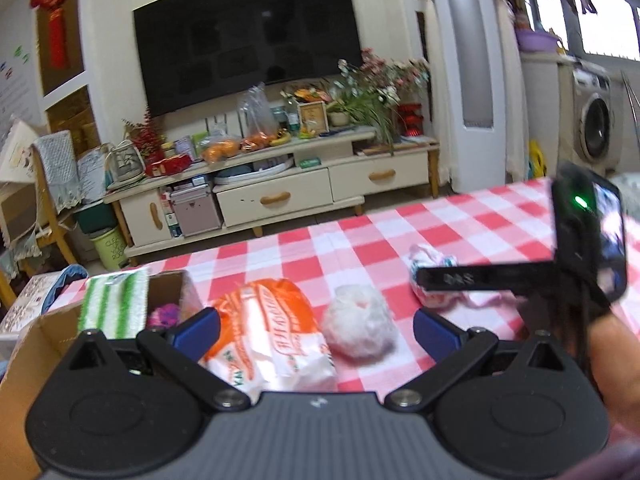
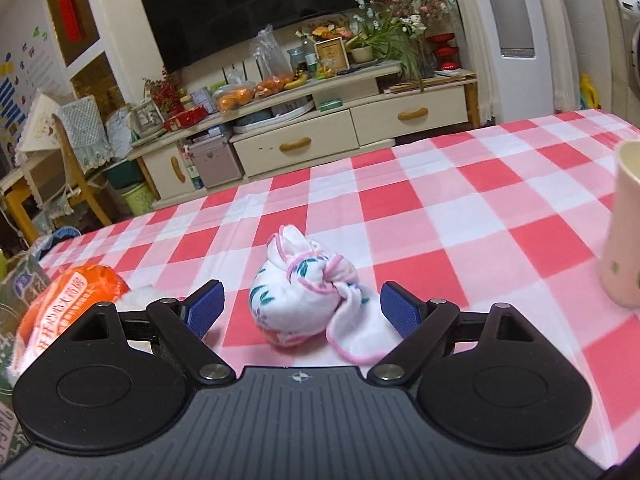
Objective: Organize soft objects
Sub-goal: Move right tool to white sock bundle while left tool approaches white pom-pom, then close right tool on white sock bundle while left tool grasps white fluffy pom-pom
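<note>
On the red-checked tablecloth [image 2: 460, 216] lies a bunched white floral cloth [image 2: 304, 300], right between the blue pads of my open right gripper [image 2: 302, 312]. In the left wrist view, my left gripper [image 1: 316, 330] is open above an orange-and-white soft packet [image 1: 272, 340] and a fluffy white ball [image 1: 358, 328]. The same floral cloth [image 1: 432, 276] shows further right, partly hidden by the right gripper's black finger [image 1: 480, 278]. A cardboard box [image 1: 48, 340] at left holds a green-striped cloth [image 1: 114, 300] and something purple [image 1: 162, 316].
A cream cup [image 2: 624, 228] stands at the table's right edge. The orange packet [image 2: 68, 292] also appears at left in the right wrist view. A hand [image 1: 612, 364] holds the right gripper. Beyond the table are a TV cabinet [image 1: 280, 184] and a television [image 1: 248, 36].
</note>
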